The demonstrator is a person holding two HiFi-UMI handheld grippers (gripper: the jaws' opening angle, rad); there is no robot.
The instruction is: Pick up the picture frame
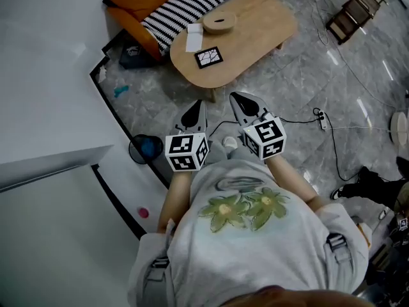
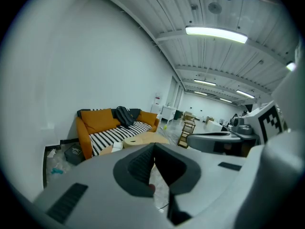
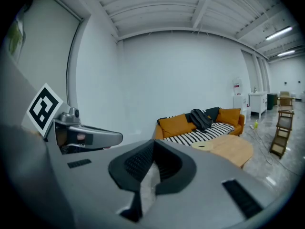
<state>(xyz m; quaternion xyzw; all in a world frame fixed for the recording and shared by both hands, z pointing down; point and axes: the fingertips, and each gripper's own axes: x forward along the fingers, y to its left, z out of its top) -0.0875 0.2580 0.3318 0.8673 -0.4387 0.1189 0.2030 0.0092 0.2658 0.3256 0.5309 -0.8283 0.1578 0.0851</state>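
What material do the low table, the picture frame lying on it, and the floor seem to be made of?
The low table looks like light wood or wood veneer with a matte finish: pale tan, even surface, no glare. The picture frame has a dark border, perhaps plastic or painted wood, but it is too small to tell. The floor looks like polished grey stone or marble-look tile: it has veins and bright lamp reflections.

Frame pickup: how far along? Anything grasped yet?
Done: nothing; the small black picture frame lies flat on the light wooden oval table. In hand: nothing; the left hand-held gripper and right hand-held gripper are both shut and empty, over the grey floor, short of the table. Left: reach the table, open, grasp the frame, lift.
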